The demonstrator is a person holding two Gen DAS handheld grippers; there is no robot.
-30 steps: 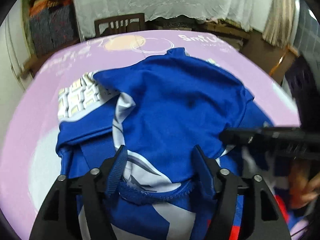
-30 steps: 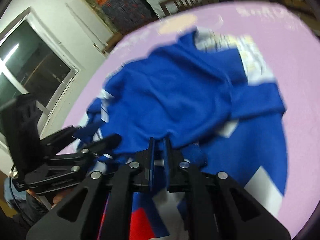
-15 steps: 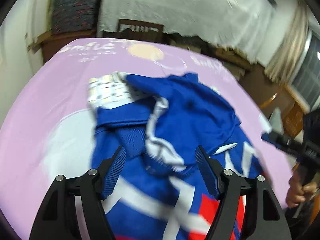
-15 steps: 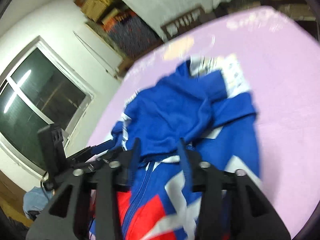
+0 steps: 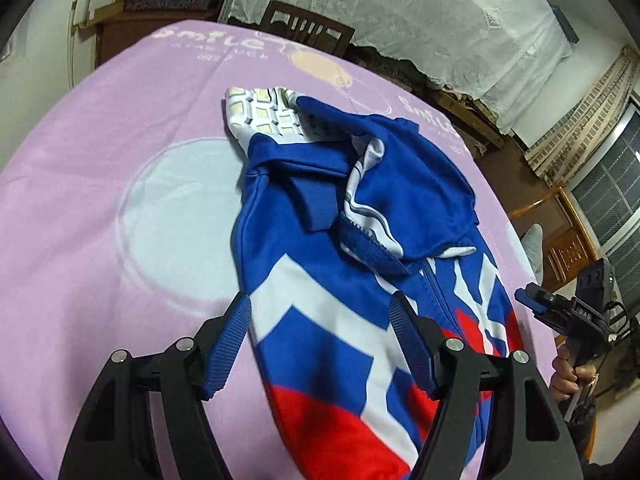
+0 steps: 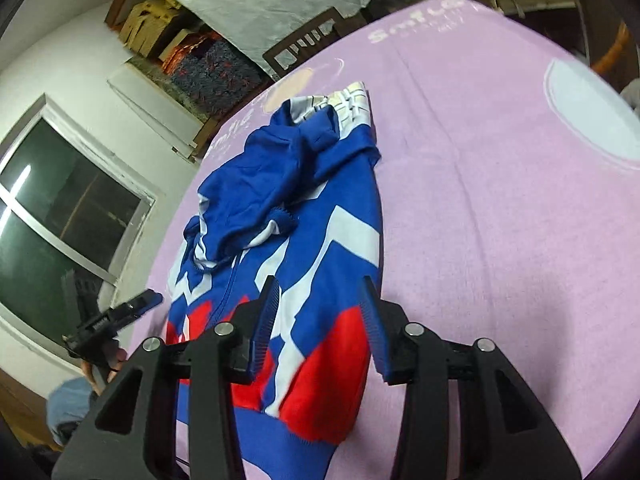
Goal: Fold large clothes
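Both hand-held grippers have let go and pulled back since a second ago: the left hand-held gripper (image 5: 320,340) hangs with its jaws spread wide above the lower front of the blue, white and red zip-up jacket (image 5: 360,264); the right hand-held gripper (image 6: 320,328), which was pinched shut on blue cloth, now stands open too, gripping nothing; the jacket lies on the pink printed cloth-covered surface (image 5: 100,168), its blue sleeve (image 5: 416,196) thrown across the chest and left bunched, its white checked collar end (image 5: 260,114) at the far side; so, by my reading, one sleeve fold is laid down and released, though untidily, and the body still wants folding; a brown wooden chair (image 5: 308,32) stands beyond the surface.
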